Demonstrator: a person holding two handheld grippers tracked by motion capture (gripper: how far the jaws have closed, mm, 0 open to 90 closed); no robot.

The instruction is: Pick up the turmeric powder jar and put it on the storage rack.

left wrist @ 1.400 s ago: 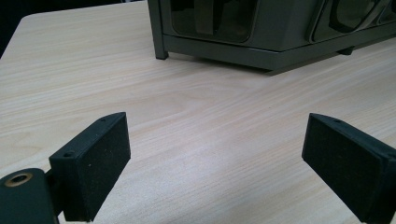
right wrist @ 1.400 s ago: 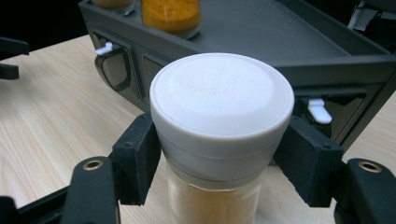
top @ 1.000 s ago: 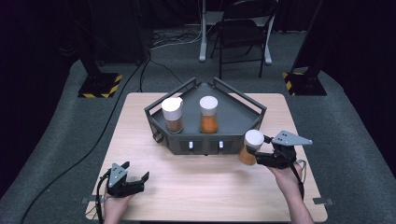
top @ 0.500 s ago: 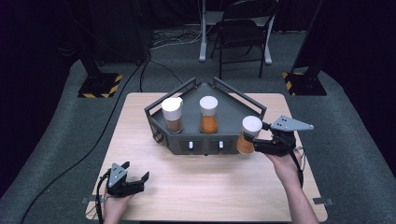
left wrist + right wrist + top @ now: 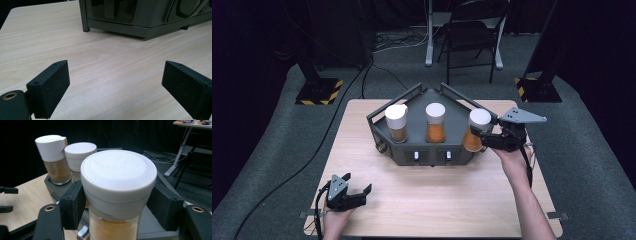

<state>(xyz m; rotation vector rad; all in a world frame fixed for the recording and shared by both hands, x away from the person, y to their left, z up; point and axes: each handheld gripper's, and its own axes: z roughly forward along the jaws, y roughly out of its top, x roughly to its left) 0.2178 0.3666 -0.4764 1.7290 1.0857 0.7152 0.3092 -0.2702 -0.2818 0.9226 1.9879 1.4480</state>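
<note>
Jar (image 5: 475, 131) w/ white lid, orange powder inside, is gripped by right gripper (image 5: 482, 136) at the right front corner of the grey rack (image 5: 412, 150), held upright. Two other jars (image 5: 396, 123) sit in the rack. Left gripper (image 5: 354, 187) rests on the table (image 5: 437, 200), jaws wide apart, nothing between them.
</note>
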